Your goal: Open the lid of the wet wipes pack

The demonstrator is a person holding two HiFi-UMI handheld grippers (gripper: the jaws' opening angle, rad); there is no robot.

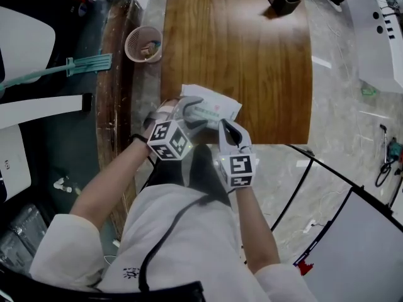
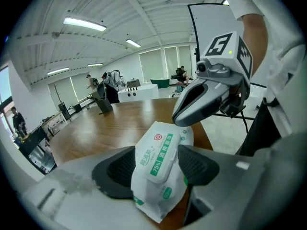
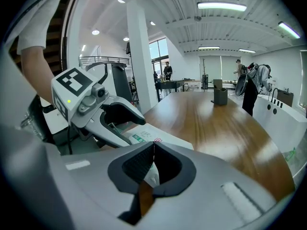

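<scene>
The white wet wipes pack (image 1: 220, 107) with its green-printed lid (image 2: 162, 153) lies at the near edge of the wooden table (image 1: 239, 55). My left gripper (image 2: 156, 166) is open and straddles the pack; one dark pad (image 2: 120, 169) lies along the pack's side, and a narrow gap shows at the other. The lid is flat and closed. My right gripper (image 3: 153, 145) is shut, its tips meeting on the pack's crimped end, and a white corner (image 3: 152, 174) shows under them. In the head view the left gripper (image 1: 200, 112) and the right gripper (image 1: 224, 126) meet at the pack.
A pink basket (image 1: 143, 43) stands on the floor left of the table. A dark holder (image 1: 284, 2) stands at the table's far end. A green broom (image 1: 82, 65) lies at the left. People stand far off in the room (image 2: 108, 85).
</scene>
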